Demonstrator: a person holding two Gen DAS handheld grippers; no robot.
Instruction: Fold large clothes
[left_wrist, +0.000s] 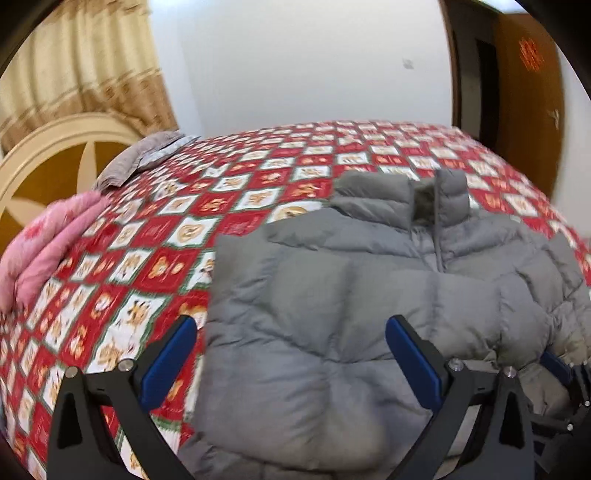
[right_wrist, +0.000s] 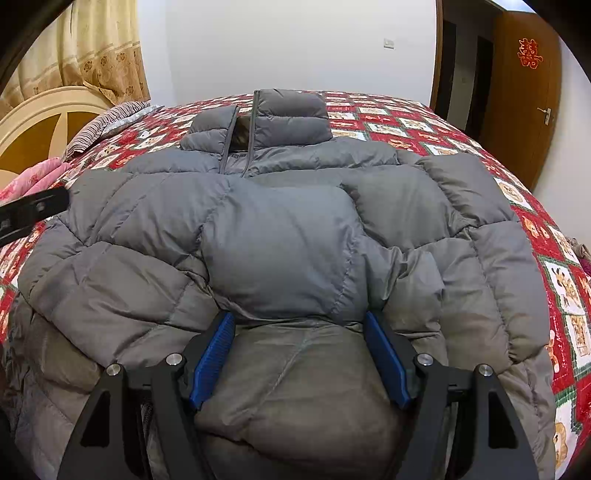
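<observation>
Grey puffer jacket (right_wrist: 280, 251) on the bed (left_wrist: 258, 177): right tool (right_wrist: 299, 354) clenches its bulky hem (grip deep), left tool (left_wrist: 291, 354) released.

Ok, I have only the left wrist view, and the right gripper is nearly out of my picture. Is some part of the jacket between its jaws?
Observer: Yes. In the right wrist view a puffy part of the grey jacket fills the whole gap between the jaws of the right gripper. I cannot tell whether they squeeze it.
Operator: And the far right side of the jacket, does it hang off the bed?
Observer: No. It lies on the red quilt, and the quilt shows all along past the jacket's right edge.
</observation>
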